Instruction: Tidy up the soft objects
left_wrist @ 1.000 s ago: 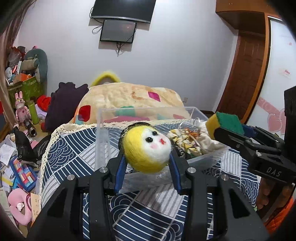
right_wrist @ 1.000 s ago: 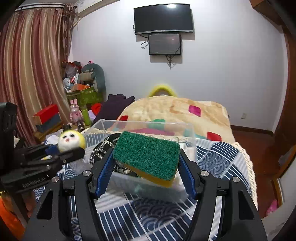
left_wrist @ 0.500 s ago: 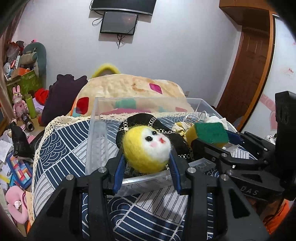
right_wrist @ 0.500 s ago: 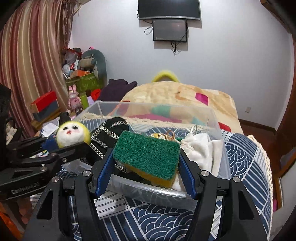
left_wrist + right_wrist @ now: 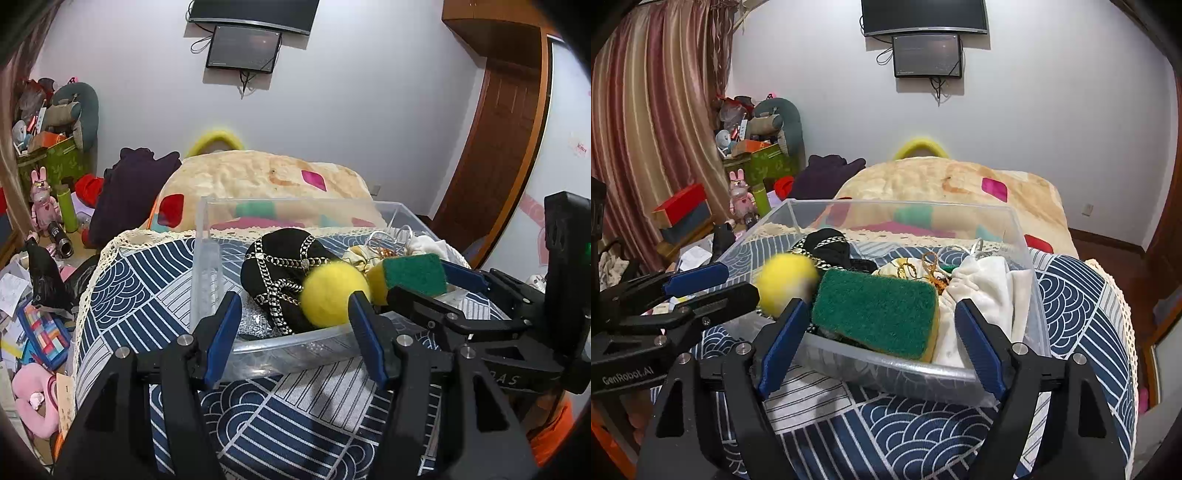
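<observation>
A clear plastic bin [image 5: 207, 266] [image 5: 1023, 236] stands on the blue patterned cloth. My left gripper [image 5: 291, 314] is open; the yellow felt ball [image 5: 334, 297] [image 5: 786, 280] is blurred, free of the jaws and dropping into the bin by the right finger. My right gripper [image 5: 879, 321] is open; the green and yellow sponge [image 5: 875, 312] [image 5: 410, 275] lies loose between its fingers over the bin's near wall. A black chained hat [image 5: 284, 266] [image 5: 827, 245] and white cloth [image 5: 990, 284] lie in the bin.
The bin sits on a table covered with blue wave-pattern cloth [image 5: 295, 417]. A bed with a beige blanket [image 5: 960, 184] is behind. Clutter and toys [image 5: 40, 258] lie on the floor at left. A wooden door [image 5: 491, 147] is at right.
Both grippers opened. The yellow ball left the left jaws and falls right into the bin. The sponge slipped out of the right jaws and sank lower over the bin.
</observation>
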Demonstrator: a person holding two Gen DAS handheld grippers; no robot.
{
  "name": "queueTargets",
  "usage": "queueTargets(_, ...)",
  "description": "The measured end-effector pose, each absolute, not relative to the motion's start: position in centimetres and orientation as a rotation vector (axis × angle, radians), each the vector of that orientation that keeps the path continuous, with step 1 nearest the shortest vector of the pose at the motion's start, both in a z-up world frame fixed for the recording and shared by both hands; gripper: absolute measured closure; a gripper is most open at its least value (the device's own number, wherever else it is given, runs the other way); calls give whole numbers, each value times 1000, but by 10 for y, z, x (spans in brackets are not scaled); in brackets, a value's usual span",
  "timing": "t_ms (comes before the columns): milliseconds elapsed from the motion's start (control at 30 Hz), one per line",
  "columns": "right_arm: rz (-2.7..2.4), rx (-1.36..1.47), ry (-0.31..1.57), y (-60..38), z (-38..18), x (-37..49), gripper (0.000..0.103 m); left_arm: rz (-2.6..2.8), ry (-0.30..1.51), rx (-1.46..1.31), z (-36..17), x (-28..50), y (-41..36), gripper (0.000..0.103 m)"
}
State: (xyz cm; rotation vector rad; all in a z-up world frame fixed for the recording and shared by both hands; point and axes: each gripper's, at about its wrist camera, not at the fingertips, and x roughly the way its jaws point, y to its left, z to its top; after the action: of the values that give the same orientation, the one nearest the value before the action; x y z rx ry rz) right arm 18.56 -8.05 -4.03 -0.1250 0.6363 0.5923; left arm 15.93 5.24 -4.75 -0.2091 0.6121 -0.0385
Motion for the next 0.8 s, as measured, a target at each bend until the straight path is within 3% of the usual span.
queueTargets(533, 586, -76, 516, -104, 1, 155, 22, -57, 475, -193, 3, 109, 46, 42)
queueTargets(800, 578, -70, 418, -119, 22, 125, 18, -56, 387, -164, 23, 78, 36, 30)
